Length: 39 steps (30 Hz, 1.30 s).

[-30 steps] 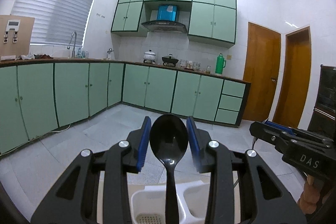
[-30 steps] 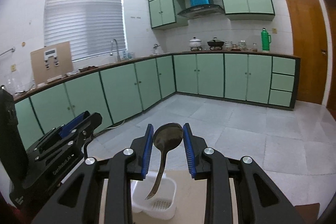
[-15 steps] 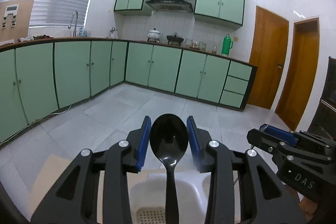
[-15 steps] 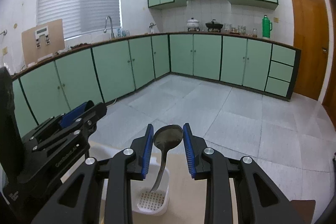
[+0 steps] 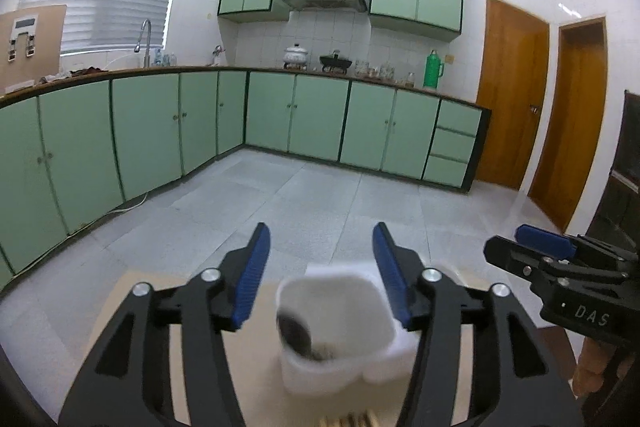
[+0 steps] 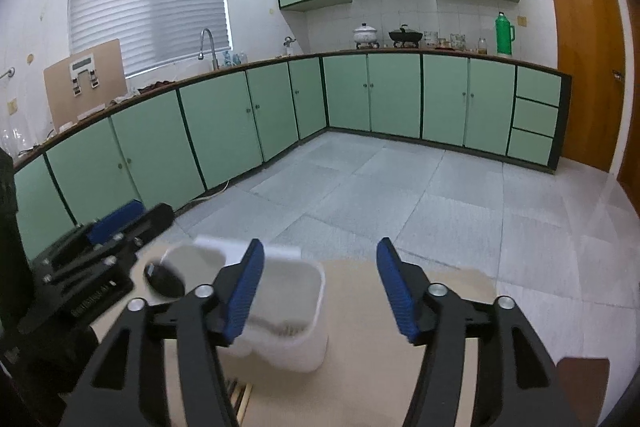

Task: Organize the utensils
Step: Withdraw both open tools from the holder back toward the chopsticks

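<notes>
A white two-compartment utensil holder (image 5: 340, 323) stands on a light wooden tabletop (image 6: 400, 379). My left gripper (image 5: 320, 267) is open and empty just above the holder's near compartment. A black spoon's bowl (image 5: 295, 333) leans, blurred, against that compartment's left rim. My right gripper (image 6: 320, 285) is open and empty above the table, with the holder (image 6: 280, 311) under its left finger. The black spoon (image 6: 164, 279) shows there at the holder's left side. Whether the metal spoon lies inside is unclear.
The table's far edge drops to a grey tiled floor (image 5: 320, 195). Green kitchen cabinets (image 6: 280, 107) run along the far walls. Each gripper shows in the other's view, the right one (image 5: 560, 283) at the right and the left one (image 6: 88, 267) at the left.
Both grippers have opened and let go of their spoons. The black spoon has dropped into the white holder. The metal spoon is gone from the right gripper.
</notes>
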{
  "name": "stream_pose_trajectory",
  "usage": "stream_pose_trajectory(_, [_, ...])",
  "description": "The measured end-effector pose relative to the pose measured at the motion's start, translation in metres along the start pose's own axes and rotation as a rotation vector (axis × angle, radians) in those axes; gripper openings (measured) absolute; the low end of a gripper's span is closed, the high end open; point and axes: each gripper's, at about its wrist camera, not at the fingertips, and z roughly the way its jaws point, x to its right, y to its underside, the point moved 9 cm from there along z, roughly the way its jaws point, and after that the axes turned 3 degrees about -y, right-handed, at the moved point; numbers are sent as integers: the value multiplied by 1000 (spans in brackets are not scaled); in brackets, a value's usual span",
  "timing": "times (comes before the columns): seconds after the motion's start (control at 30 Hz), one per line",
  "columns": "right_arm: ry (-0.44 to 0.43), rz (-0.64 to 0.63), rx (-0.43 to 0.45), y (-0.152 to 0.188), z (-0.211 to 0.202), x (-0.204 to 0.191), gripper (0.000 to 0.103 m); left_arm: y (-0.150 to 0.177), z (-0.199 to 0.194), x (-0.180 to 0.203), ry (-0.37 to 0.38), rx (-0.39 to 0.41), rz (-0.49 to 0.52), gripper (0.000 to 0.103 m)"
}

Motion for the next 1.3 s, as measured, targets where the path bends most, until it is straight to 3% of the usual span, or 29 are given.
stream_pose_trajectory(0.23, [-7,-19,-62,74,-47,-11,76,61,-62,-17,-4,-111,-6,63])
stream_pose_trajectory(0.43, [-28,23,-177,148,-77,-26,76,139,-103,-33,-35,-257,35,66])
stream_pose_trajectory(0.6, [-31,32,-235,191,-95,-39,76,192,-126,-44,-46,-373,56,66])
stream_pose_trajectory(0.83, [-47,5,-282,230,-114,-62,76,234,-147,-54,-68,-458,66,69])
stream_pose_trajectory(1.3, [-21,-63,-361,257,-114,-89,45,251,-162,-52,-79,-494,56,70])
